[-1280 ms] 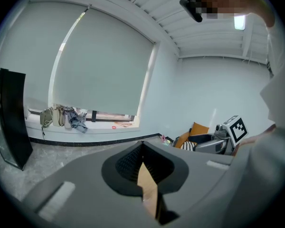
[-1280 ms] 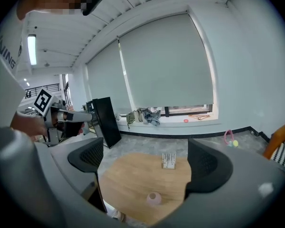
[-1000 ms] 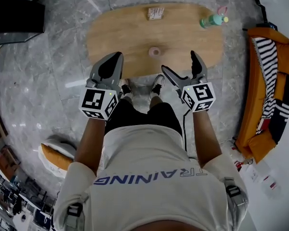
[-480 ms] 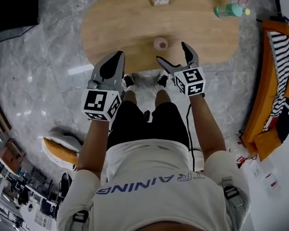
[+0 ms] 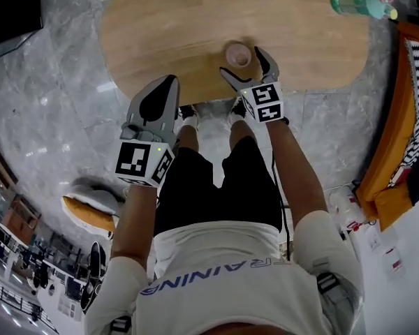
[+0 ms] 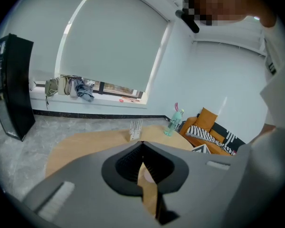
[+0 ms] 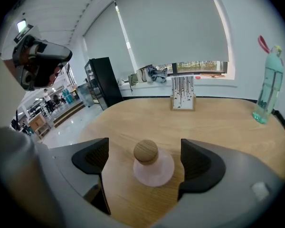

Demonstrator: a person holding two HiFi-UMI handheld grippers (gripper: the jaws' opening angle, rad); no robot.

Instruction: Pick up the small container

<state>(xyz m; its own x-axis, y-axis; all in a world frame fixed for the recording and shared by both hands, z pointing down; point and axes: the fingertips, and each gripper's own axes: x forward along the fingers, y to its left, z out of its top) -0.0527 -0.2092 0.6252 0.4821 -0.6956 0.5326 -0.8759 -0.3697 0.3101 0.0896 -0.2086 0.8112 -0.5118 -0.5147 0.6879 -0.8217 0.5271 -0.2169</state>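
Head view: container (image 5: 237,53) sits on table (image 5: 160,33) close to the near edge, about midway along it. Right claw (image 5: 241,61) is at it, left claw (image 5: 169,82) off the near edge, well apart from it. Left gripper view: fingers pressed together, nothing gripped, table ahead. Right gripper view: jaws wide apart and just been closing a little, container between them, pads not touching it. It's a squat round pale pink body with a wooden ball knob (image 7: 146,151) on top. Looks small and light, likely stiff glass or ceramic, so smooth, maybe slippery, breakable. The knob may be a loose stopper, so grip the pink body's sides below it.
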